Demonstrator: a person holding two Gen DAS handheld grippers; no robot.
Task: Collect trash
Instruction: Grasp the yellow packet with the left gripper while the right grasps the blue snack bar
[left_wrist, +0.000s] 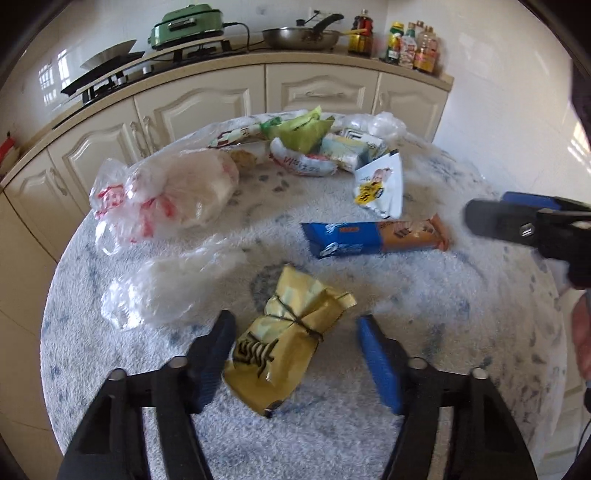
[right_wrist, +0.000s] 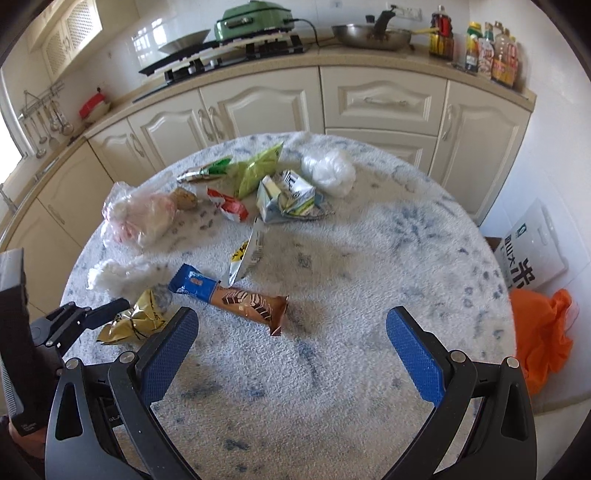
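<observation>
Kitchen, round bench (left_wrist: 443, 332) | left gripper (left_wrist: 295, 354) jaws open astride gold wrapper (left_wrist: 284, 354), pads apart from it | right gripper (right_wrist: 291, 354) jaws wide, empty, beside gold wrapper

- A crumpled gold wrapper (left_wrist: 284, 343) tied with dark string lies flat at the near edge of the counter (left_wrist: 424, 295).
- A long blue and brown snack wrapper (left_wrist: 373, 236) lies flat just beyond it.
- A clear plastic bag (left_wrist: 173, 288) sits to the gold wrapper's left.
- Farther back lie a white packet (left_wrist: 380, 184), a green wrapper (left_wrist: 303, 133), and a crushed carton (right_wrist: 288, 199).
</observation>
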